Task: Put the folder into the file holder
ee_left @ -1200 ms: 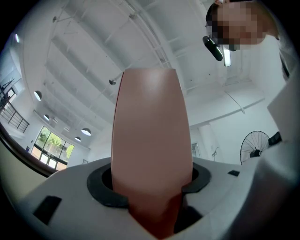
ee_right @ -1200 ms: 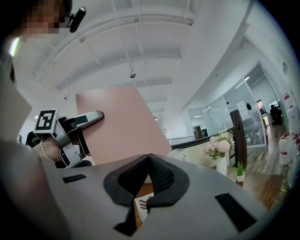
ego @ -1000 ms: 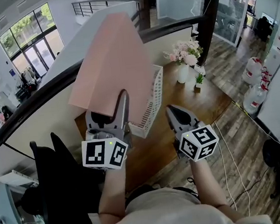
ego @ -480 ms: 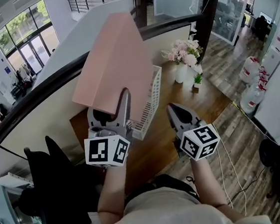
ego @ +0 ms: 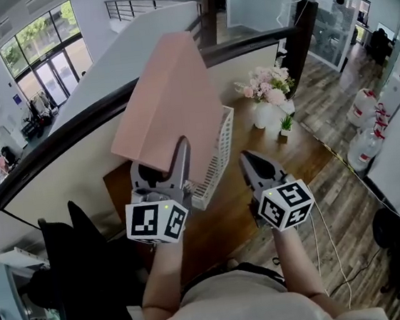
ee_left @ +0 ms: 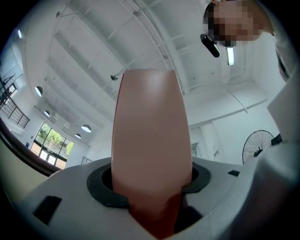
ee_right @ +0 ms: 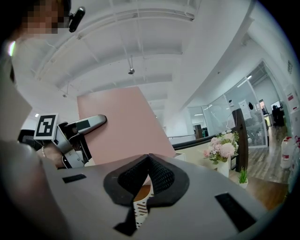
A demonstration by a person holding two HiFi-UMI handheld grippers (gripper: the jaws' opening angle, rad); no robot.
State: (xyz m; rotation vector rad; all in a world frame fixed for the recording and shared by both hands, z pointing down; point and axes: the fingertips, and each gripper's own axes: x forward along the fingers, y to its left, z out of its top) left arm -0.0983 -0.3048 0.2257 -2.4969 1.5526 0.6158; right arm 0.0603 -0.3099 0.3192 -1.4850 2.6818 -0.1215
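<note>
Wooden desk (ego: pixel 268 162), perforated holder (ego: pixel 219 155), pink folder (ego: pixel 168 102)

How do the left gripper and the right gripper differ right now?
The left gripper is shut on the pink folder; the right gripper holds nothing. The left gripper's jaws stand apart round the folder; the right gripper's jaws are closed together. The left gripper tilts upward; the right gripper points about level. Both face the white file holder.

Pink flowers (ego: pixel 269 85) in a white vase (ego: pixel 261 116) stand beside a small potted plant (ego: pixel 286 121).
</note>
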